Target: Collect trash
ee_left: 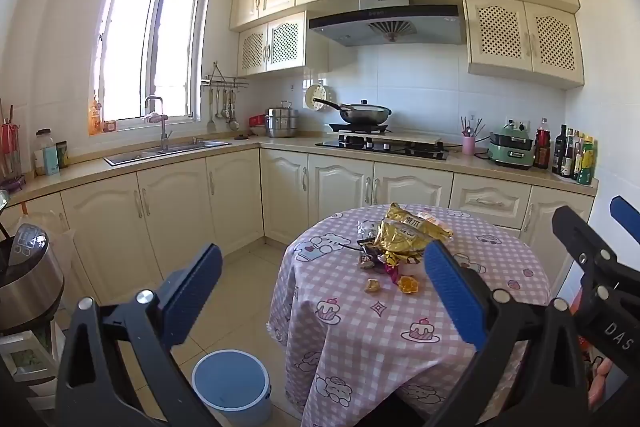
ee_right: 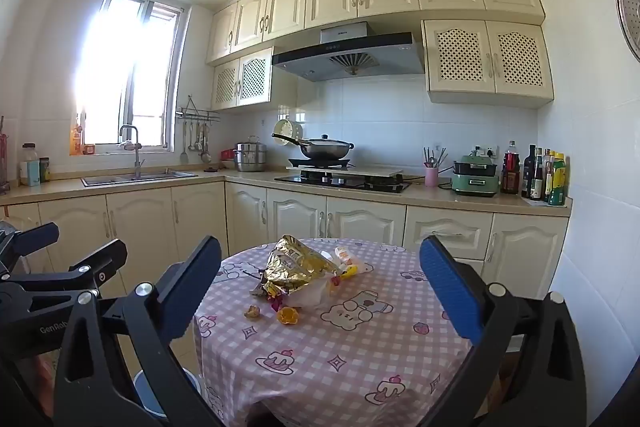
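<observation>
Evidently, in the left wrist view, the task had not begun: the trash sat untouched on the round table (ee_left: 404, 359) with its pink checked cloth. A crumpled gold foil bag (ee_left: 404, 233) lay near the middle, small candy wrappers (ee_left: 374, 259) just beside it, and an orange peel (ee_left: 409, 285) and a pale scrap (ee_left: 373, 285) nearer the camera. The blue bin (ee_left: 231, 385) stood on the floor beside the table, apparently empty. The left gripper (ee_left: 320, 287) hung short of the pile, jaws spread wide, holding and touching nothing.

In the right wrist view, the same gold foil bag (ee_right: 298, 265), orange peel (ee_right: 288, 315) and pale scrap (ee_right: 253, 311) rested on the cloth, well apart from the pads. The right gripper (ee_right: 320, 287) was likewise spread fully, empty, aimed at the tabletop. All pieces remained to be collected.
</observation>
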